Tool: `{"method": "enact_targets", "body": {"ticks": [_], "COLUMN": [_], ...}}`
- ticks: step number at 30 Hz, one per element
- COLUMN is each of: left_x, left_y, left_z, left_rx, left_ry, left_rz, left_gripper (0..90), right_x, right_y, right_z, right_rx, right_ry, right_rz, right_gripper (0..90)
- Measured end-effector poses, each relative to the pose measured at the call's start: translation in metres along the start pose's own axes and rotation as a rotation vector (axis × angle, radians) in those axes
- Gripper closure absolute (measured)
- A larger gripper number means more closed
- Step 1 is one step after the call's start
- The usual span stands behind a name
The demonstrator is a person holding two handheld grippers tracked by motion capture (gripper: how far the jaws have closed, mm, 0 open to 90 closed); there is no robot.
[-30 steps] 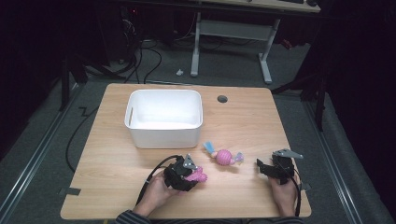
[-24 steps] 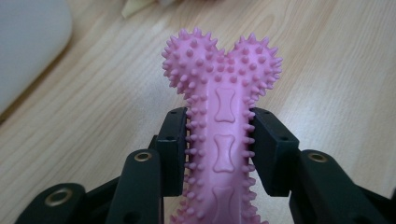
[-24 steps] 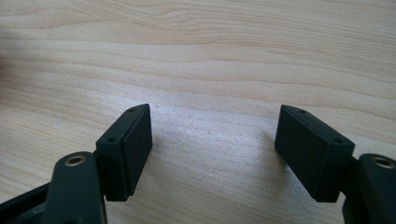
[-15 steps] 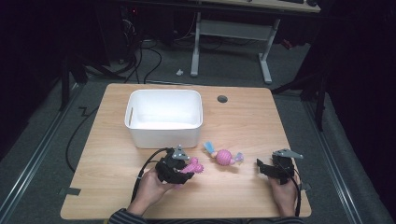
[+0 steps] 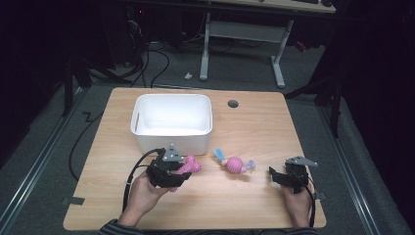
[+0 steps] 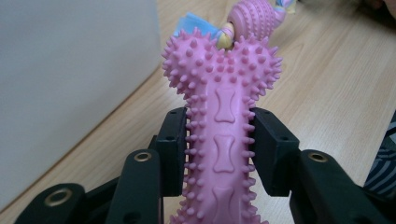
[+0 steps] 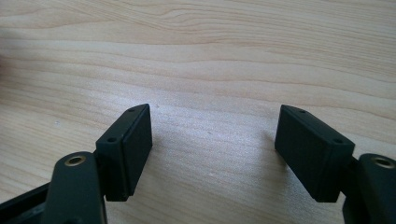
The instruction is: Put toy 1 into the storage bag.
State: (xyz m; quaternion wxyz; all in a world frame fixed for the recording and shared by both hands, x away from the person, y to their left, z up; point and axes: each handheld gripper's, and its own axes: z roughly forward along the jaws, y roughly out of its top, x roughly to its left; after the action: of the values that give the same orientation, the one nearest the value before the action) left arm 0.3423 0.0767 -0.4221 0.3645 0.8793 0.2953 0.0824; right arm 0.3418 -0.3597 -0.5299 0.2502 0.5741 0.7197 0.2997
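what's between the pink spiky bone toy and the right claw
In the high view, a pink ribbed ball toy lies between the pink spiky rubber bone toy and the right claw.

A pink bone toy (image 6: pixel 224 121) studded with nubs; a ribbed pink ball (image 5: pixel 235 164) with pale blue, perhaps yellowish, ends; a white tub (image 5: pixel 172 122); black grippers; a light wood-grain table (image 5: pixel 254 127).

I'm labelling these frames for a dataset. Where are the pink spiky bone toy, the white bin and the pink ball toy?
pink spiky bone toy (image 6: pixel 225 116): left gripper view, its shaft between the jaws.
white bin (image 5: pixel 172 138): high view, its front wall.
pink ball toy (image 5: pixel 235 164): high view, its round body.
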Motion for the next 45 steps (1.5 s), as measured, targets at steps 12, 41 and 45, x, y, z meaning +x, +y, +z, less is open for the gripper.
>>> {"method": "enact_targets", "body": {"ticks": [12, 41, 45], "left_x": [0.017, 0.062, 0.077], "left_y": [0.017, 0.077, 0.081], "left_z": [-0.031, -0.07, -0.069], "left_rx": [-0.067, -0.164, -0.185], "left_ry": [0.043, 0.071, 0.062], "left_rz": [-0.032, -0.035, -0.068], "left_gripper": [59.1, 59.0, 58.8], "right_x": [0.0, 0.0, 0.0], "right_y": [0.0, 0.0, 0.0], "right_z": [0.0, 0.0, 0.0], "right_rx": [-0.001, 0.0, 0.0], "right_ry": [0.001, 0.002, 0.003], "right_rz": [-0.002, -0.004, -0.003], "right_gripper": [27.3, 27.4, 27.4]}}
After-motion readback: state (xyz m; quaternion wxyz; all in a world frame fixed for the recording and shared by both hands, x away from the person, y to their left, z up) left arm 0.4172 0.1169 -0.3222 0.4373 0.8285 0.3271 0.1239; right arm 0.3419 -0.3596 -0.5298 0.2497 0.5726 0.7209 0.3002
